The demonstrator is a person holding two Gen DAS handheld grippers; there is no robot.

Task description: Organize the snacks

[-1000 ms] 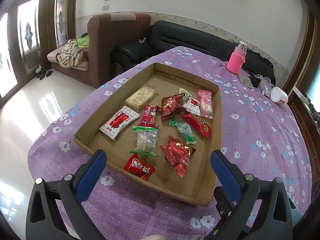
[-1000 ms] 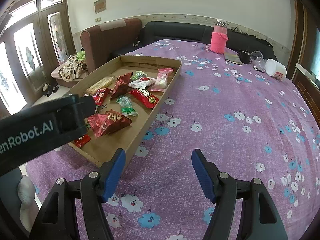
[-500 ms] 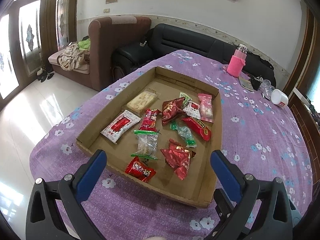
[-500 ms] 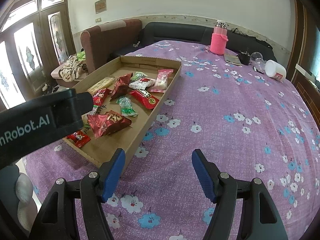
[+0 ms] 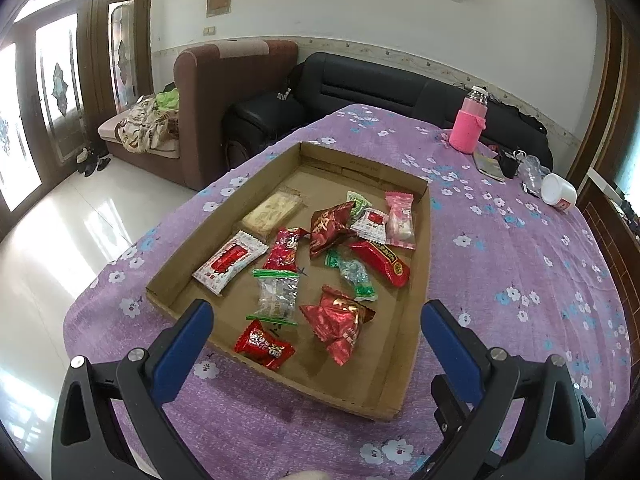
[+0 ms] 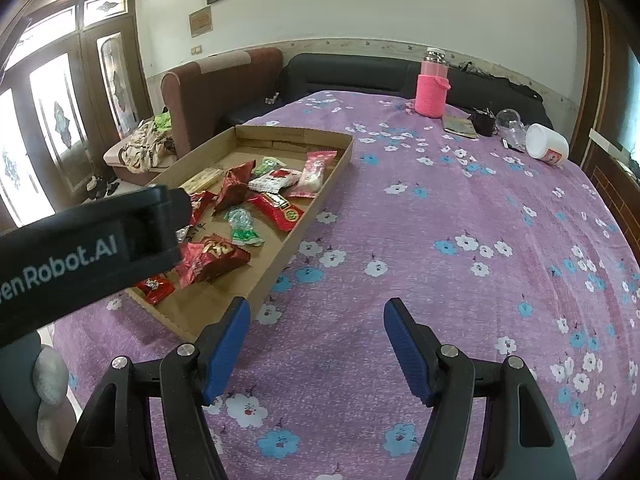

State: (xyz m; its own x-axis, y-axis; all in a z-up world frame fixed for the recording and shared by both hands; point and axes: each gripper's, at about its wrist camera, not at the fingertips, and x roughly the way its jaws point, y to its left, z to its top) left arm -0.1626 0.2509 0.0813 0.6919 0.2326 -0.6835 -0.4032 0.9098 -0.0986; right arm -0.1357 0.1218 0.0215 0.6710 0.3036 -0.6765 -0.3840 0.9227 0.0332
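Observation:
A shallow cardboard tray lies on the purple flowered tablecloth and holds several wrapped snacks, among them a red crumpled bag, a small red packet, a clear packet with green ends and a long red bar. My left gripper is open and empty, hovering above the tray's near edge. My right gripper is open and empty, above the bare cloth to the right of the tray. The left gripper's body hides part of the tray in the right wrist view.
A pink-sleeved bottle, a white jar, a notebook and small dark items stand at the table's far right. A brown armchair and a black sofa stand behind the table. The table's left edge drops to a tiled floor.
Both grippers have drawn back and up slightly, so the tray looks a little farther away. Both stay open. The snacks have not moved.

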